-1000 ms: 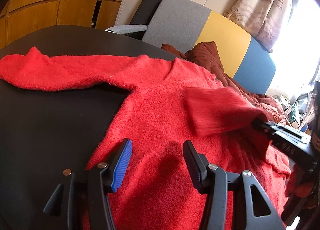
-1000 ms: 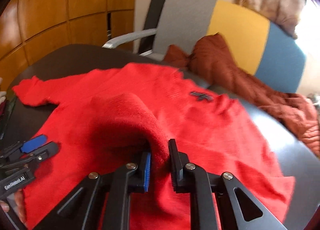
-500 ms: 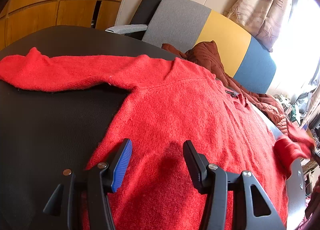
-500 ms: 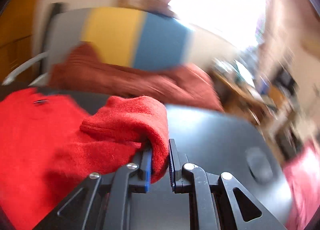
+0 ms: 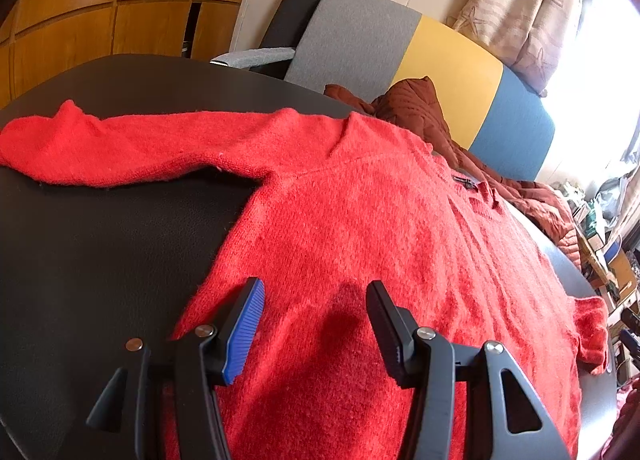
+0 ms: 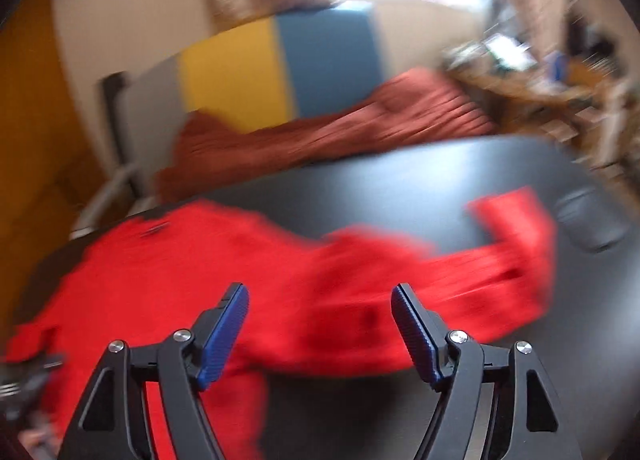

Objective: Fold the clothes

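sweater (image 5: 380,244) flat on tabletop (image 5: 100,260); right tool (image 6: 320,324) opening, sleeve (image 6: 500,256) just dropped toward right edge; left tool (image 5: 316,316) apart, empty; folding not begun.

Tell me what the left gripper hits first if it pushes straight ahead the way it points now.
Most likely the red sweater: the left gripper points down at its body, jaws open and empty, with nothing in between. How much gap remains is hard to judge.
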The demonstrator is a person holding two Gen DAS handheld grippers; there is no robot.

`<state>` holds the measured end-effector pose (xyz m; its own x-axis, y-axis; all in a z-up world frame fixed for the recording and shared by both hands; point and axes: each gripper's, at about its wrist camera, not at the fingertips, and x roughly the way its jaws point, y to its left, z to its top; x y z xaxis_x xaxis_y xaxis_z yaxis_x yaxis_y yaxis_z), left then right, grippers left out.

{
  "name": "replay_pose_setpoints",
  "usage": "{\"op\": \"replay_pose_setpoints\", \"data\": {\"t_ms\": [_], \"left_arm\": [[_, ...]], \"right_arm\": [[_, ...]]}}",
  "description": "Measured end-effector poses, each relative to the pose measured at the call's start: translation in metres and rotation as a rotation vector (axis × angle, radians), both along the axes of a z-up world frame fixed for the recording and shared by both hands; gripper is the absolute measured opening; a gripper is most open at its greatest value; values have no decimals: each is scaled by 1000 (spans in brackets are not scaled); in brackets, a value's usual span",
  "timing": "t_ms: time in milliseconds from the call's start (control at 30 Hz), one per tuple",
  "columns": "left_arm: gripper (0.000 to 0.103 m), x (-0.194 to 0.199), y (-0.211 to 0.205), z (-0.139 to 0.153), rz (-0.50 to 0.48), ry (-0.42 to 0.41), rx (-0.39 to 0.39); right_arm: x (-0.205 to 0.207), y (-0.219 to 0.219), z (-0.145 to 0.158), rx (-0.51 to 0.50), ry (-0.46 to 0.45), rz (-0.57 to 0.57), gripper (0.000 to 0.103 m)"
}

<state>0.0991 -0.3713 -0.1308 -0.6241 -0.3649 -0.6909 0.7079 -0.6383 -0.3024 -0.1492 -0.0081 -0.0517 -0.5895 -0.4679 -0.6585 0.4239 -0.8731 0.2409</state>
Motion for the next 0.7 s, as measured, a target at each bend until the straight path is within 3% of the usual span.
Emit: {"op": "replay_pose_setpoints", "data": {"t_ms": [67, 167, 267, 333, 500, 633, 700], "left_arm": [[53, 0, 3, 1, -6, -14, -11], [53, 2, 8, 2, -16, -35, -30], [53, 5, 15, 2, -29, -59, -55], [53, 8, 24, 2, -43, -86, -89], [54, 22, 47, 2, -66, -133, -176], [53, 17, 45, 12, -96, -160, -117], [52, 8, 39, 21, -147, -126, -64]], "right_arm": [[9, -32, -15, -73, -93, 102, 75], [20, -71, -37, -82, -153, 152, 75], [29, -92, -66, -13, -177, 140, 76], [39, -93, -68, 10, -107, 158, 79], [50, -87, -67, 55, -80, 250, 87], [58, -82, -69, 60, -70, 285, 92], [62, -77, -71, 59, -79, 292, 97]]}}
